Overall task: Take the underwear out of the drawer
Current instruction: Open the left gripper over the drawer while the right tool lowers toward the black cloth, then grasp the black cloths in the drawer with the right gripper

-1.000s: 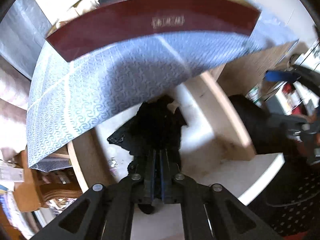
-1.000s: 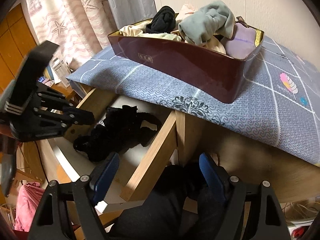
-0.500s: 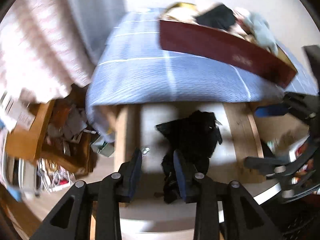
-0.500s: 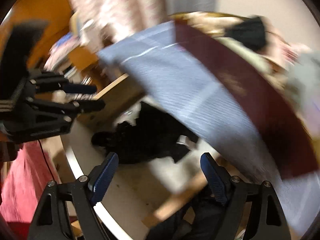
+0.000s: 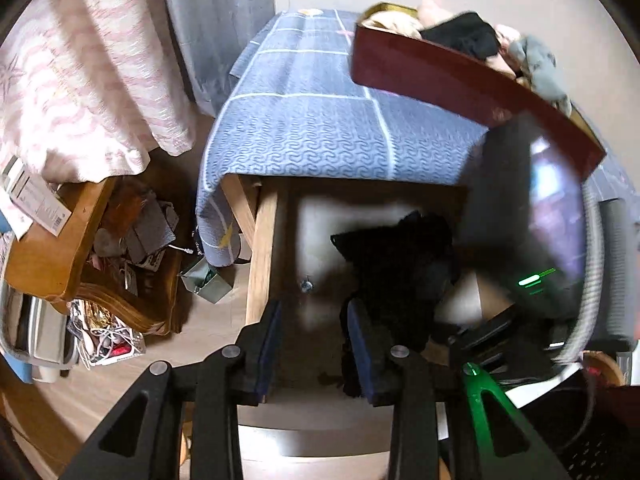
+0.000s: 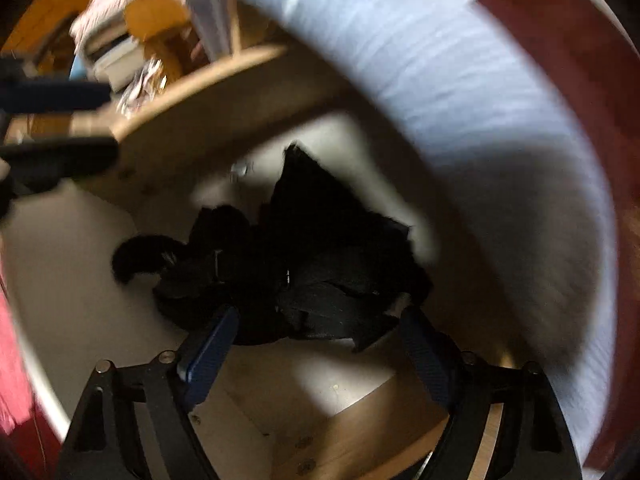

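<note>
While we look down from both hands, the widest thing before us is the blue-grey patterned cloth [image 5: 312, 136] with white grid lines that drapes over the tabletop and hangs over its near edge. On that cloth, toward the back right, stands a long dark-red glossy box [image 5: 452, 80] heaped with light, grey and black clothes. Below the cloth's edge the pale wooden drawer [image 5: 262, 248] is pulled open, its light bottom lit in patches. Left of it, in the left view, a brown wooden stand [image 5: 52, 248] with papers and clutter sits under a pink-and-white curtain [image 5: 80, 92].

Inside the drawer lies the crumpled pile of black underwear [image 6: 304, 256], resting on the drawer bottom toward its right half.

Our right gripper [image 6: 316, 356] points down over this pile; its blue-padded fingers [image 6: 210, 354] stand wide and are opening further, with the near edge of the black fabric lying between them, and no pad presses on it. In the left view this gripper is a dark, blurred shape at the right.

Our left gripper [image 5: 314, 354] hovers over the left part of the drawer. Its fingers are a modest way apart with only bare drawer bottom between them, and the right finger [image 5: 362, 356] is just beside the pile's left edge.
</note>
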Motion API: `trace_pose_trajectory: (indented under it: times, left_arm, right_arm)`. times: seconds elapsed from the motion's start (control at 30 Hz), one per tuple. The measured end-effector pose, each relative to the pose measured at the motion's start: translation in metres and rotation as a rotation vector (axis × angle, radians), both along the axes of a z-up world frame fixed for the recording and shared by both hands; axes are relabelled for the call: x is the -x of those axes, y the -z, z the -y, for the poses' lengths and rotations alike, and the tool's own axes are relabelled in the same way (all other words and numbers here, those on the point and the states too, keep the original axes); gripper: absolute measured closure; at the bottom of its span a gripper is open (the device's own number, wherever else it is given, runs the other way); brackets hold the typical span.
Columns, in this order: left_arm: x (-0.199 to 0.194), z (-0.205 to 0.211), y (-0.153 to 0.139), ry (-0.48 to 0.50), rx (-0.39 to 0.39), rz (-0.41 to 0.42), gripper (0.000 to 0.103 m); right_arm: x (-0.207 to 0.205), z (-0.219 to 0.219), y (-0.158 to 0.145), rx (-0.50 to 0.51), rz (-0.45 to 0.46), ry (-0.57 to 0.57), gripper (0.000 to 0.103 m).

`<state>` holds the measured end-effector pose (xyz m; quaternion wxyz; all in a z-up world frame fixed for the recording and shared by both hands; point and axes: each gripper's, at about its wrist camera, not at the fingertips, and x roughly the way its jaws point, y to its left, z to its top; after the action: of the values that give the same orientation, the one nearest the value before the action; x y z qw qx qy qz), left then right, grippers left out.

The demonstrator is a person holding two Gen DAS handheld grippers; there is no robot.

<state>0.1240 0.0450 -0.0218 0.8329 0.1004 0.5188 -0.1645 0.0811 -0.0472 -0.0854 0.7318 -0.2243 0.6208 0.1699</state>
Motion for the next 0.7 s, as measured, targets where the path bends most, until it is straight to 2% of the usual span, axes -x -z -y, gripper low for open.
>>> trace_pose_trajectory:
  times: [0.07, 0.17, 0.2, 0.27, 0.3, 0.37, 0.4, 0.5, 0.6, 0.7]
  left_arm:
    - [0.001, 0.0, 0.001, -0.007, 0.001, 0.008, 0.07]
    - [0.005, 0.0, 0.003, -0.019, 0.01, 0.015, 0.07]
    - [0.007, -0.001, 0.004, -0.025, 0.018, 0.017, 0.07]
    - [0.01, -0.003, 0.003, -0.036, 0.031, 0.021, 0.07]
    - [0.012, -0.005, 0.002, -0.043, 0.039, 0.026, 0.07]
    - [0.016, -0.009, -0.002, -0.062, 0.054, 0.044, 0.07]
    - [0.018, -0.011, -0.004, -0.069, 0.061, 0.052, 0.07]
    - [0.026, -0.016, -0.008, -0.093, 0.081, 0.068, 0.07]
    - [0.034, -0.019, -0.011, -0.105, 0.088, 0.081, 0.07]
    - [0.041, -0.02, -0.013, -0.112, 0.095, 0.094, 0.07]
  right_arm:
    - [-0.009, -0.004, 0.014, 0.048, -0.038, -0.03, 0.009]
    - [-0.017, -0.004, 0.021, 0.002, -0.054, -0.062, 0.011]
    - [-0.017, -0.004, 0.019, -0.02, -0.059, -0.073, 0.028]
    - [-0.017, -0.003, 0.014, -0.078, -0.101, -0.069, 0.044]
    - [-0.014, -0.004, 0.011, -0.078, -0.095, -0.083, 0.06]
    - [-0.007, -0.007, 0.004, -0.085, -0.084, -0.109, 0.071]
    - [-0.005, -0.007, 0.001, -0.085, -0.072, -0.112, 0.083]
    - [0.005, -0.004, -0.013, -0.132, -0.052, -0.114, 0.093]
    - [0.017, -0.003, -0.031, -0.143, 0.014, -0.133, 0.096]
    - [0.021, 0.005, -0.052, -0.173, 0.079, -0.102, 0.1]
